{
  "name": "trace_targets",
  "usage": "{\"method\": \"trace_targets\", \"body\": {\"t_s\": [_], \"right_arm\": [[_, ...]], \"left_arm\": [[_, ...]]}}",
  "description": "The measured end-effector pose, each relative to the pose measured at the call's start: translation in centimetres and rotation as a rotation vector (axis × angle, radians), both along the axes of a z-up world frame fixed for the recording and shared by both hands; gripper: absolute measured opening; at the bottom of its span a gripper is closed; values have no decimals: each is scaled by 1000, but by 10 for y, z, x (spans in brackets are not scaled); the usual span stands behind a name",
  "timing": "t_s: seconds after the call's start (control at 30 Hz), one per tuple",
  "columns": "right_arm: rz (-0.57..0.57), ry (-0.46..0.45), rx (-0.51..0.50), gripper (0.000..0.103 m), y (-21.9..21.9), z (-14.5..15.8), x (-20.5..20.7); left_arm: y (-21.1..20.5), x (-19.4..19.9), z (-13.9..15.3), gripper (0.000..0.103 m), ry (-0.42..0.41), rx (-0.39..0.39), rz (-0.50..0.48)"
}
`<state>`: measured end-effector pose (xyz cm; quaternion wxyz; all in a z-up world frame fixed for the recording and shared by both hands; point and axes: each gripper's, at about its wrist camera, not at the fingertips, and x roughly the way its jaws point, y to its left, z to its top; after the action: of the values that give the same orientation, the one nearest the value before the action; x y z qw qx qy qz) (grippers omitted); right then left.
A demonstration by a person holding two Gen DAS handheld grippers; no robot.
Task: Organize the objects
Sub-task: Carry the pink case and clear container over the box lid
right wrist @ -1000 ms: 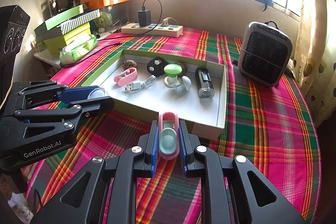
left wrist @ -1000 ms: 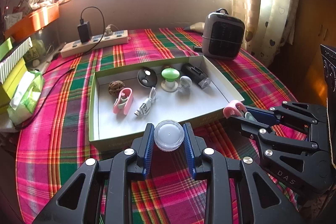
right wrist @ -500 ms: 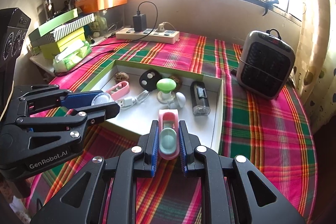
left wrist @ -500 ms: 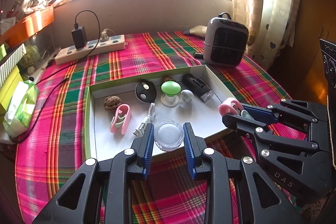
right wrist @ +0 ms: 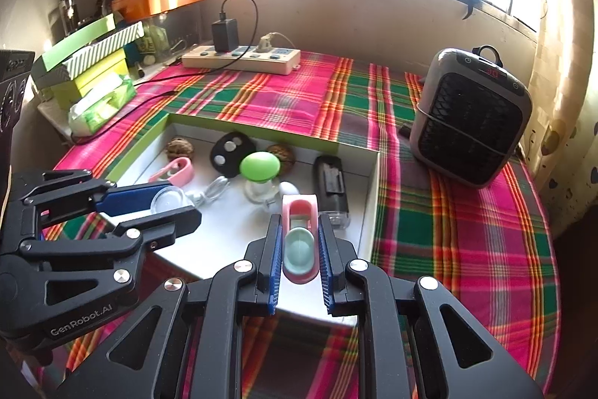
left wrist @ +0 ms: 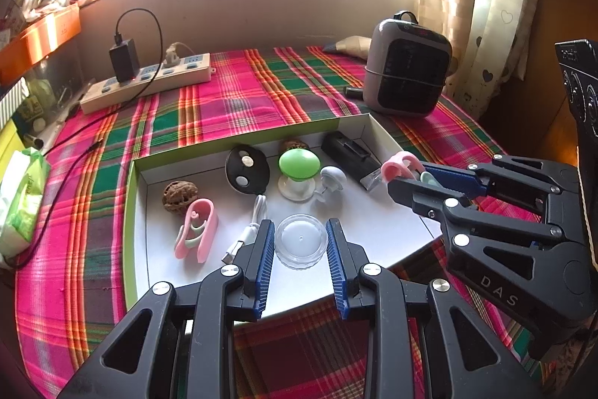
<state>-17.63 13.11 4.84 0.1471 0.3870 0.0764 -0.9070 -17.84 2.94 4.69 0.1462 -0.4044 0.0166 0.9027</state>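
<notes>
Nearest, left tongs (left wrist: pixel 301 242) clamped on a clear round lid (left wrist: pixel 301 241), blue pads against its two sides, held above the near part of the white shallow box (left wrist: pixel 131 197). Right tongs (right wrist: pixel 299 249) closed tight on a pink clip with a mint insert (right wrist: pixel 299 242), held over the box's near right portion; seen from the left wrist, same tongs (left wrist: pixel 407 174) at the box's right rim. Inside the box, just past the lid: a white USB cable (left wrist: pixel 246 230), a second pink clip (left wrist: pixel 196 229) at left, a walnut (left wrist: pixel 179 195) beside it. Further in: a black oval fob (left wrist: pixel 247 169), a green-capped knob (left wrist: pixel 299 165) on a clear base, a small white mushroom-shaped piece (left wrist: pixel 332 176), a black rectangular gadget (left wrist: pixel 349 156) toward the right wall, another walnut (right wrist: pixel 282 154) behind the green cap. Beneath everything, a pink-and-green plaid cloth (left wrist: pixel 239 103) over the counter. Beyond the box, a grey space heater (left wrist: pixel 407 62) at right, a power strip (left wrist: pixel 149 81) with a black charger (left wrist: pixel 123 60) plugged in at left. At far left, a green tissue pack (right wrist: pixel 101 103) and stacked boxes (right wrist: pixel 86 58).
</notes>
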Motion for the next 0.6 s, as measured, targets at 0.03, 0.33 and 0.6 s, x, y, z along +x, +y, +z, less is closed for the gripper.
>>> {"method": "trace_targets", "body": {"t_s": [0.03,0.33,0.6], "right_arm": [[-2,-4,2,19,1,-1,-3],[-13,-36,9,19,7,-11,-18],[-9,-66,12,19,9,-20,-22]], "left_arm": [[1,-1,-1,26,-4,0,0],[6,-11,-9,26,-24,-6,-2],[10,-17,-16,26,-42,-8,-4]]}}
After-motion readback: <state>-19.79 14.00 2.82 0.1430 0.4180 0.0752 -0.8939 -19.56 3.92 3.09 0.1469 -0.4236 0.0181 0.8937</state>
